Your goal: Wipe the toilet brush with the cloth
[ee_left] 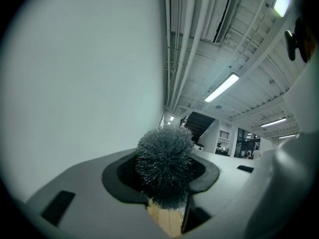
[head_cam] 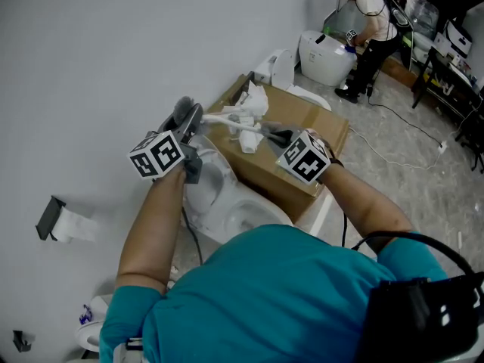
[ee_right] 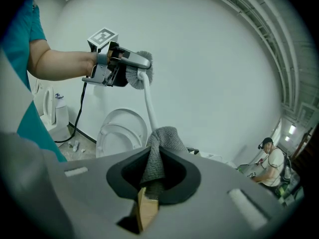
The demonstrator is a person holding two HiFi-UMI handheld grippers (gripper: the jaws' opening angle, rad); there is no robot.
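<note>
The toilet brush has a grey bristle head (ee_left: 164, 163) and a white handle (ee_right: 148, 101). My left gripper (ee_left: 167, 183) is shut on the bristle head and holds the brush out roughly level over the toilet. In the head view the left gripper (head_cam: 189, 118) is at the left and the white handle (head_cam: 231, 123) runs right to my right gripper (head_cam: 276, 134). My right gripper (ee_right: 157, 176) is shut on a grey cloth (ee_right: 160, 151). The cloth is draped against the handle's lower end. The handle's tip is hidden behind the cloth.
A white toilet (head_cam: 227, 203) with its seat raised (ee_right: 117, 131) stands below the brush. Beside it is a cardboard box (head_cam: 302, 123) with crumpled white paper (head_cam: 253, 100) on top. A paper roll (head_cam: 72, 225) hangs on the wall. A person (head_cam: 370, 21) bends over another toilet (head_cam: 325, 55) far back.
</note>
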